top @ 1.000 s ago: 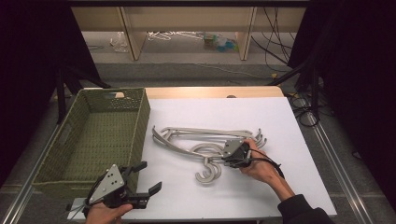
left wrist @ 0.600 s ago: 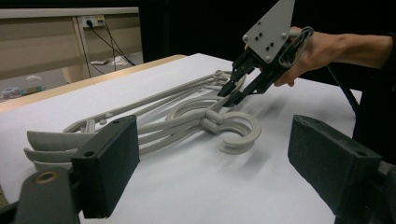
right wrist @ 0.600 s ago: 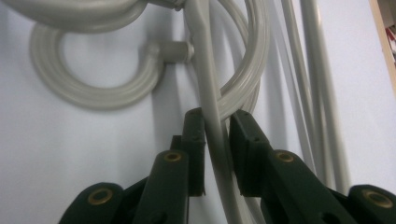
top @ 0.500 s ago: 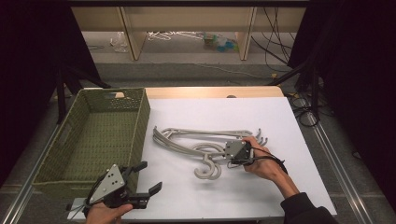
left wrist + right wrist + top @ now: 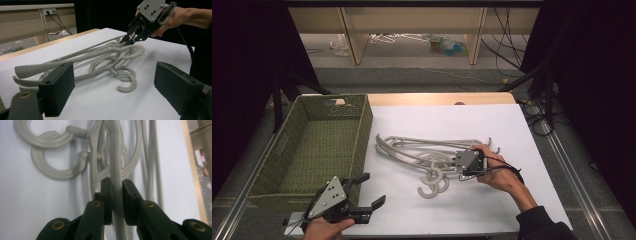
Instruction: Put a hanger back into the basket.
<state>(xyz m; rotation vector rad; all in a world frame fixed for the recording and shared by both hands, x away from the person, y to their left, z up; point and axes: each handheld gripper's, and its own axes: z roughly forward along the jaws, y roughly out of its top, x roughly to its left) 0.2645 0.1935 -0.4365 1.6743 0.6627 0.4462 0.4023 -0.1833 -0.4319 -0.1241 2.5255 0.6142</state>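
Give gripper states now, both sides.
Left gripper: open, empty.
Right gripper: shut on a hanger bar in the pile.

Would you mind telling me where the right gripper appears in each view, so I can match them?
High view: right gripper, centre-right, on the hangers.
Left gripper view: top right, gripping a hanger.
Right gripper view: its jaws rise at bottom centre, clamping a bar.
Shared landmark: the hooks.

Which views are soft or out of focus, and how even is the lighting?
High view: table evenly lit, surroundings dark. Left gripper view: jaws near the lens are blurred, hangers fairly sharp. Right gripper view: right hand-held gripper soft, hooks slightly blurred; soft shadows under them.
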